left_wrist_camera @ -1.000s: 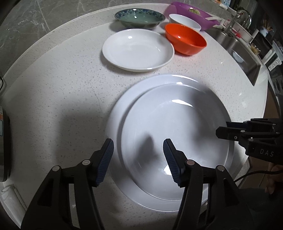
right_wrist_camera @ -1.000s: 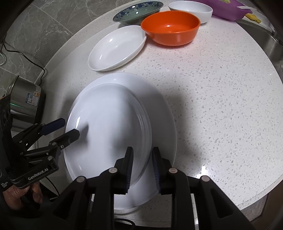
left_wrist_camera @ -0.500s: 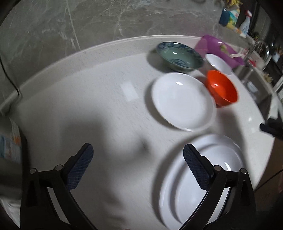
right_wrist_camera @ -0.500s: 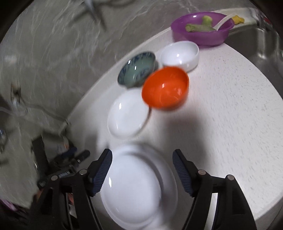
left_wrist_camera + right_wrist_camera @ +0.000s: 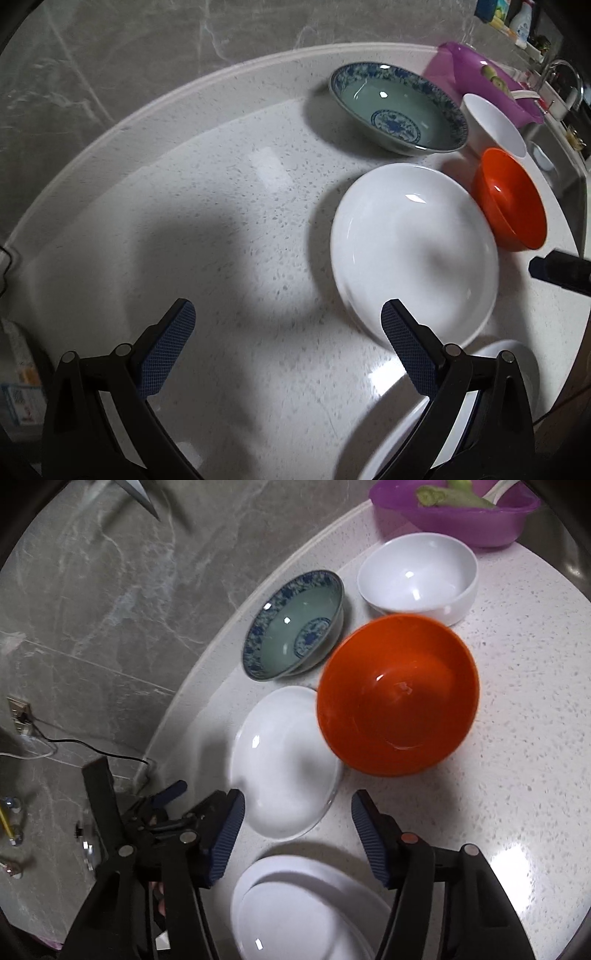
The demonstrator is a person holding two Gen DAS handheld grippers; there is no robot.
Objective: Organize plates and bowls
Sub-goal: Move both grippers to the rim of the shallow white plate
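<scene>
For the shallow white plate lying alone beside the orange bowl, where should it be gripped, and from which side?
Probably by the thin raised rim of the shallow white plate on its near, free edge, one finger over and one under. It lies flat on the speckled white countertop, and the glossy orange bowl crowds its far right edge. The open right hand-held gripper already faces the near edge.

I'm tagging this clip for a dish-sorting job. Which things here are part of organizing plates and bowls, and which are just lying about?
Part of the job:
stacked white plates
shallow white plate
orange bowl
blue-patterned bowl
white bowl

Just lying about:
purple basin holding greens
sink faucet
black cable
</scene>
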